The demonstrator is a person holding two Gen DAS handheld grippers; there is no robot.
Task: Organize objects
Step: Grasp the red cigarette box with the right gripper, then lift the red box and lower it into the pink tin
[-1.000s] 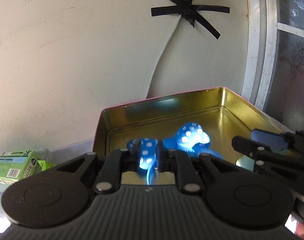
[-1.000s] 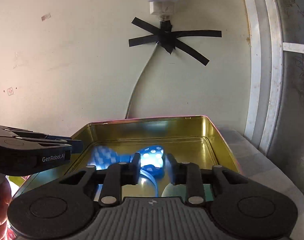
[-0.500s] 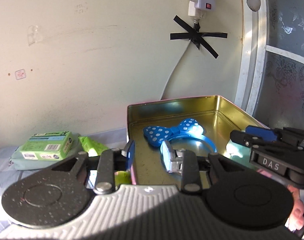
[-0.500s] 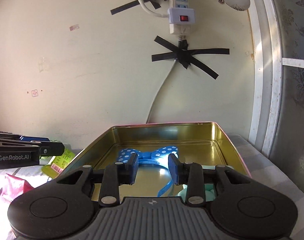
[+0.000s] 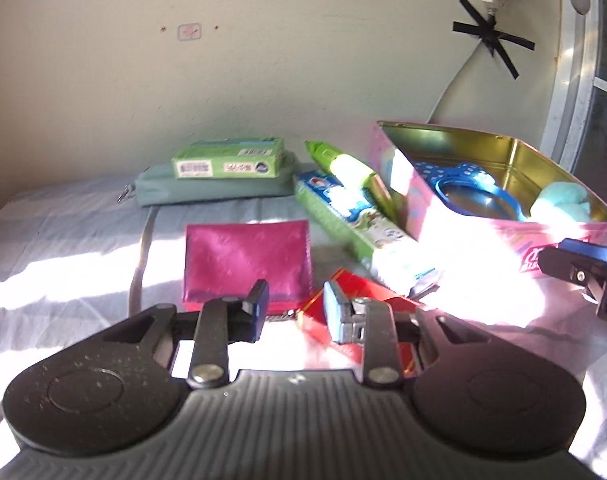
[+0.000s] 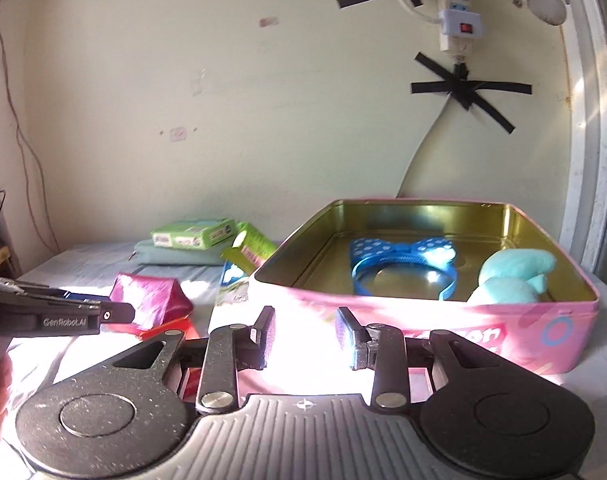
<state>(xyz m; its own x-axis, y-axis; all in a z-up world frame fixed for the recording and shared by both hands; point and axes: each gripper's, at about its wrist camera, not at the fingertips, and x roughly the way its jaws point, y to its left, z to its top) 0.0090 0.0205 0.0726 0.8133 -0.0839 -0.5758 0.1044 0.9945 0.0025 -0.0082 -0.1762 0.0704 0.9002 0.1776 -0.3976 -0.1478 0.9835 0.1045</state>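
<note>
Left gripper (image 5: pixel 295 306): jaws parted, nothing between them, above a red packet (image 5: pixel 367 312) and beside a magenta pouch (image 5: pixel 247 264). Right gripper (image 6: pixel 305 334): jaws parted, empty, just before the pink tin (image 6: pixel 423 320). Inside the tin lie 1 blue polka-dot bow headband (image 6: pixel 403 268) and 1 pale turquoise soft item (image 6: pixel 511 276).

red packet (image 5: pixel 345 316): lying partly hidden behind the left gripper's fingers (image 5: pixel 335 312)
tin's lettering (image 6: pixel 479 338): being blocked by the gripper
</note>
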